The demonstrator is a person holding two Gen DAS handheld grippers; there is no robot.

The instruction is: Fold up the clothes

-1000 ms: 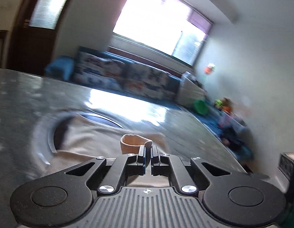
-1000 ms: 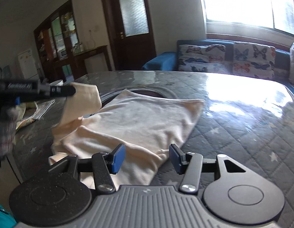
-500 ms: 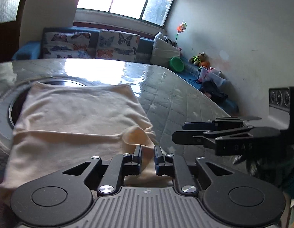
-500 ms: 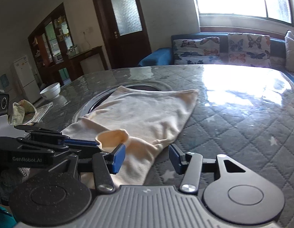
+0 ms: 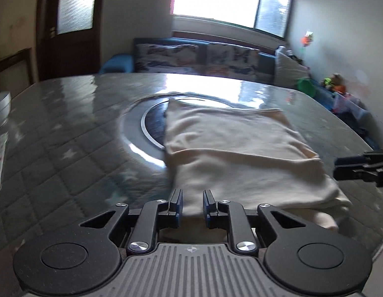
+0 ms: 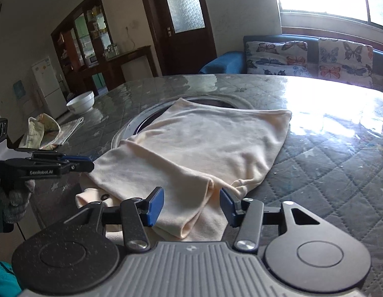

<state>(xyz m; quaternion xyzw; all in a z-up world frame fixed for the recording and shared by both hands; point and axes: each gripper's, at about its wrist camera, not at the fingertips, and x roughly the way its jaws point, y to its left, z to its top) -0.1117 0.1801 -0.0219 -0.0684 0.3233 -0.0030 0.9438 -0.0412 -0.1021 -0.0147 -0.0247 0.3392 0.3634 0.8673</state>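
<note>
Now the cream garment (image 6: 206, 148) lies on the quilted counter (image 6: 327, 153), its far edge over the round metal ring (image 5: 139, 133) set into the surface, and everything else can be placed from it. Well to its left sit a white bowl (image 6: 80, 102) and a crumpled cloth on some paper (image 6: 42, 131). Just off the garment's near-left corner is the left claw (image 5: 192, 205): a second ago it was clamped on a cream cuff held up in the air, and its jaws have just been opening, so the flap it carried now rests across the garment and the pads stand slightly apart with nothing pressed between them. That reads as one fold laid down and let go. At the garment's near-right edge the right claw (image 6: 191, 206) hangs with its jaws about half spread, as before, straddling a doubled cloth edge without pinching it. Likely the next fold begins from this near edge, since a stray flap pokes out at the left.
</note>
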